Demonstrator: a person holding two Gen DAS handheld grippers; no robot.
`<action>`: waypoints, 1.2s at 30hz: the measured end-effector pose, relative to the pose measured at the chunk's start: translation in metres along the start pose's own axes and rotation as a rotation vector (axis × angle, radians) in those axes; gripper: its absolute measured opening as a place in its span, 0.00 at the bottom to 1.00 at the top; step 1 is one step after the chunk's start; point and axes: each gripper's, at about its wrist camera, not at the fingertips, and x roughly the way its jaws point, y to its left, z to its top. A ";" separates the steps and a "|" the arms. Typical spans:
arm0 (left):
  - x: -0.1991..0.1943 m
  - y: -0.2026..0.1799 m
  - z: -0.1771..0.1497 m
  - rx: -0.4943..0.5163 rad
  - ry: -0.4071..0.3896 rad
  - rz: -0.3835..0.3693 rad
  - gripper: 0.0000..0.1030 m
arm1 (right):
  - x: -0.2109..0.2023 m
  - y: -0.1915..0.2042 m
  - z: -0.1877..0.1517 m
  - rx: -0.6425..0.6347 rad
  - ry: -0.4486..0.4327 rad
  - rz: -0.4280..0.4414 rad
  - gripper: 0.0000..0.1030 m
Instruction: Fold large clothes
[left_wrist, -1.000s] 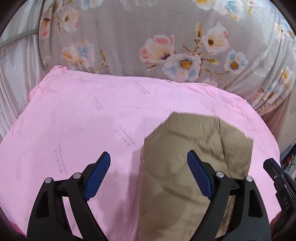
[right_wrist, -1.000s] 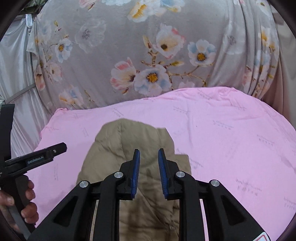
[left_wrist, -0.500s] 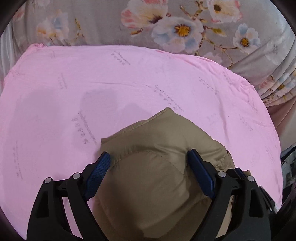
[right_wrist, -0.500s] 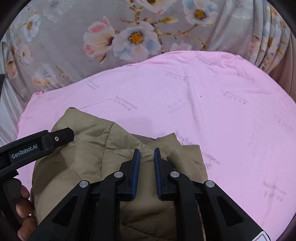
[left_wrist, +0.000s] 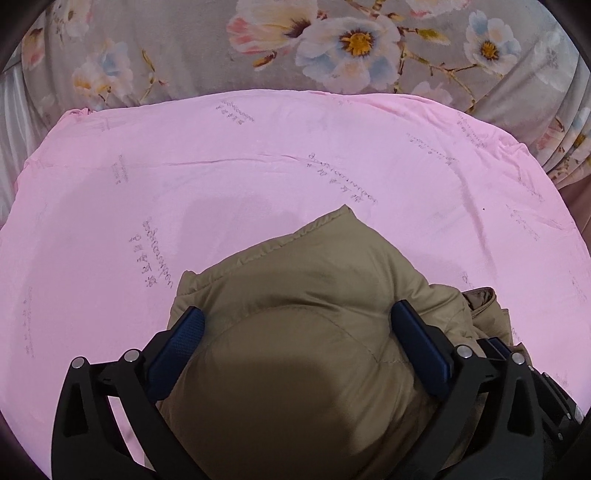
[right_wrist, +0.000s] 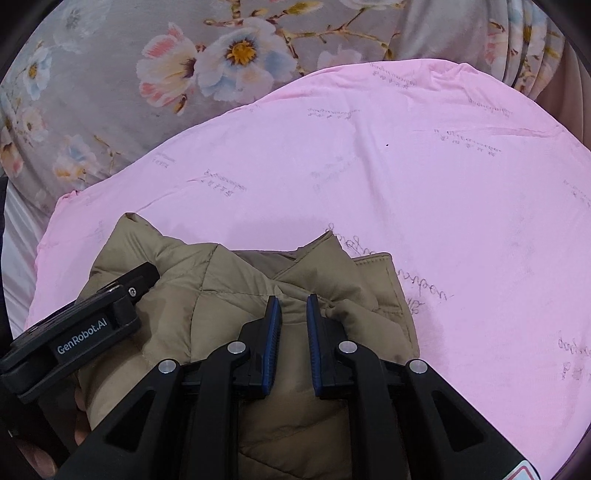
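Left wrist camera: sits behind own fingers (left_wrist: 421, 350), looks forward and steeply down, very near tan padded jacket (left_wrist: 295, 350) that fills lower frame. Pink sheet (left_wrist: 258, 166) beyond, floral cloth (left_wrist: 184, 48) along top.

Right wrist camera: same forward-down tilt, close over jacket (right_wrist: 221, 280), fingers (right_wrist: 273, 347) in foreground. Left gripper body (right_wrist: 77, 332) intrudes at lower left, so left unit sits just beside.

Shared: jacket, pink sheet (right_wrist: 406, 177), floral cloth (right_wrist: 110, 103).
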 end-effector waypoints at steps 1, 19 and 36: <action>0.001 -0.001 -0.001 0.004 -0.003 0.006 0.96 | 0.001 0.000 0.000 0.000 0.000 -0.001 0.11; 0.009 -0.017 -0.006 0.055 -0.033 0.103 0.96 | 0.007 0.001 -0.001 0.001 -0.008 -0.023 0.11; -0.095 0.055 -0.081 0.014 0.125 -0.083 0.95 | -0.114 -0.007 -0.068 -0.062 0.010 0.016 0.33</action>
